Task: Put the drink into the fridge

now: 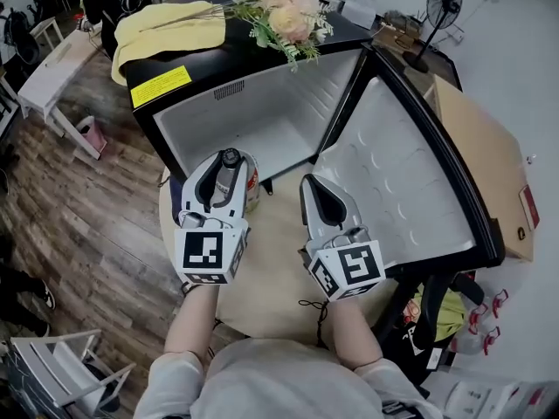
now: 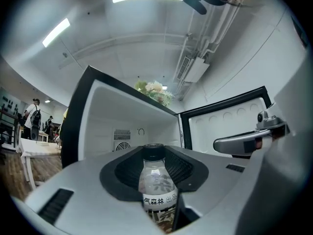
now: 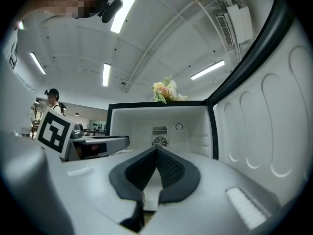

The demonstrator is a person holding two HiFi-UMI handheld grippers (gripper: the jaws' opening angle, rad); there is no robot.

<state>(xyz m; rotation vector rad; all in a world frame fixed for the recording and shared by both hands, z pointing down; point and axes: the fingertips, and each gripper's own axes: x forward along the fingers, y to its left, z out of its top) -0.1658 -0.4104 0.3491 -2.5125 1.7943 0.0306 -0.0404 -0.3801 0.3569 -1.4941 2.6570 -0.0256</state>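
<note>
A clear drink bottle [image 1: 229, 171] with a black cap stands upright between the jaws of my left gripper [image 1: 228, 161], which is shut on it. In the left gripper view the bottle [image 2: 156, 182] fills the space between the black pads, with the open mini fridge [image 2: 122, 126] straight ahead. The fridge [image 1: 262, 120] is black outside and white inside, and its inside looks bare. Its door [image 1: 393, 182] is swung wide to the right. My right gripper [image 1: 312, 184] hovers beside the left one, in front of the door. Its jaws [image 3: 156, 153] meet with nothing between them.
A bunch of flowers [image 1: 284, 11] and a yellow cloth [image 1: 166, 29] lie on the fridge top. A cardboard box [image 1: 489, 164] stands behind the open door, a fan [image 1: 441, 7] beyond it. A round beige table [image 1: 271, 269] is under both grippers. A white chair [image 1: 61, 374] stands lower left.
</note>
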